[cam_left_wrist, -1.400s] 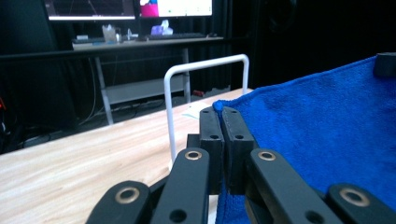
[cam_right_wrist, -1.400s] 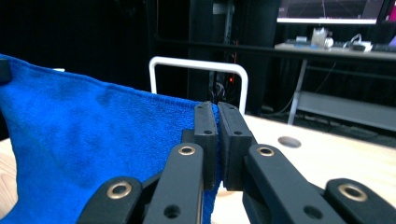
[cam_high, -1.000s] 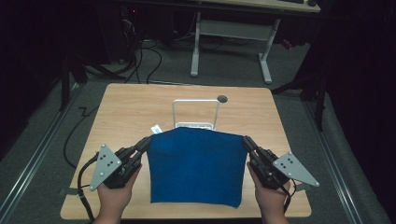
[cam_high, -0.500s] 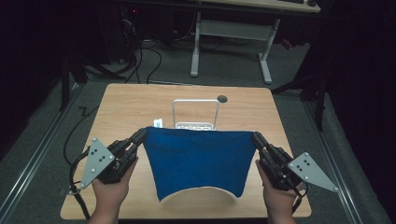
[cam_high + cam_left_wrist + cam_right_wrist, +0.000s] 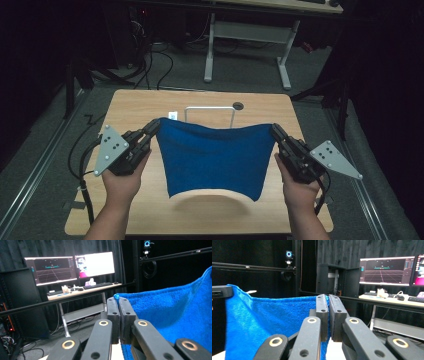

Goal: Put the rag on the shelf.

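**Blue towel held by two top corners above the worktop**

High view. I hold the blue terry-cloth towel [image 5: 215,157] stretched between my two grippers. My left gripper [image 5: 153,129] pinches its upper left corner; my right gripper [image 5: 276,133] pinches its upper right corner. The top edge is the long axis: it runs side to side between the gripper tips and sags slightly at the middle. The cloth hangs down and toward me, and its lower edge curls just above the light wooden worktop [image 5: 140,107], casting a shadow there. Both hands are equally near the towel, so I judge that any coming move, a lay-down or a fold, must be made by both hands together, keeping the top edge level. Beyond the towel stands a white wire rack [image 5: 210,111], with a small white tag [image 5: 173,115] beside it and a round cable hole [image 5: 238,105] near the far edge. The near strip of worktop is bare.

Left gripper view. My jaws are pressed together on the towel corner [image 5: 116,296]; the cloth spreads away to the right.

Right gripper view. My jaws are clamped on the opposite corner [image 5: 327,298]; the cloth spreads left to my other gripper [image 5: 220,292]. The room is dark, with black curtains and a desk carrying lit monitors [image 5: 387,270].
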The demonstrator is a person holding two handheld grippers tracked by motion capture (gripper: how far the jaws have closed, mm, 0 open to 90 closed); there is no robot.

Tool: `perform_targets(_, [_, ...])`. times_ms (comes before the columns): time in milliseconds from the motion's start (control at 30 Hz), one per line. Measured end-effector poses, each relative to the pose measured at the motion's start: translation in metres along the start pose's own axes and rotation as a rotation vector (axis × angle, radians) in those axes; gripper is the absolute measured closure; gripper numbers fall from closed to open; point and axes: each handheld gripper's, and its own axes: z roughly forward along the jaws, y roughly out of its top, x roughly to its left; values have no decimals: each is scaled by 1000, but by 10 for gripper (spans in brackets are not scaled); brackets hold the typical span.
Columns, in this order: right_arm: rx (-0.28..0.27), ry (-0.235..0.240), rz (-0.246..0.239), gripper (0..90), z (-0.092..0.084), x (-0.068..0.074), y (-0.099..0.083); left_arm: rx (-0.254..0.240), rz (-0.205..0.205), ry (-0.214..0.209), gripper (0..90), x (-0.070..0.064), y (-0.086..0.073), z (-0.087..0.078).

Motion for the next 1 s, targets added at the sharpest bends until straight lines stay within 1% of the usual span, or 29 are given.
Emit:
perform_targets(33, [0,0,0,875,0,0,0,0,0,0,887,0,0,0])
perform_targets(67, [5,-6,0,875,7,-3,3,3,-3,8,887,5,1,5])
perform_targets(100, [5,-6,0,875,7,-3,3,3,-3,8,887,5,1,5])
perform_targets(133, [4,-9,1,875,9,-4,4,3,-5,14,887,9,3,9])
perform_targets(167, [13,-14,2,875,17,-8,7,5,-3,19,886,10,4,12])
perform_targets(200, [17,-17,-2,875,20,-11,9,9,-2,27,886,15,5,17])
perform_targets(267, [25,-22,-6,875,26,-14,10,12,-2,32,887,17,6,20])
perform_targets(300, [25,-22,-6,875,26,-14,10,17,3,37,887,19,8,23])
perform_targets(333, [32,-29,-10,875,33,-16,12,20,10,46,886,23,10,28])
perform_targets(367, [32,-29,-10,875,33,-16,12,20,10,46,887,23,10,28])
perform_targets(433, [36,-30,-10,875,38,-18,13,29,24,59,886,27,13,33])
perform_targets(467, [41,-31,-6,875,43,-19,15,27,26,65,886,31,14,36])
perform_targets(500, [41,-31,-6,875,43,-19,15,27,26,65,886,31,14,36])
perform_targets(533, [38,-29,-1,876,47,-19,16,32,27,71,886,36,16,40])
perform_targets(633, [35,-30,-6,875,51,-19,18,32,36,80,887,39,18,43])
perform_targets(667, [29,-33,-7,875,55,-19,21,22,40,80,886,43,21,47])
perform_targets(700, [29,-33,-7,875,55,-19,21,22,40,80,887,43,21,47])
perform_targets(733, [20,-43,-7,875,59,-20,23,10,33,77,887,45,22,49])
perform_targets(800, [22,-46,-7,875,61,-21,25,9,18,78,887,50,24,54])
perform_targets(900, [21,-58,-13,875,72,-23,28,16,28,103,888,56,28,65])
perform_targets(967, [22,-63,-14,875,75,-24,29,15,26,106,888,58,28,67])
perform_targets(1000, [27,-74,-13,875,83,-28,30,18,21,112,888,61,30,73])
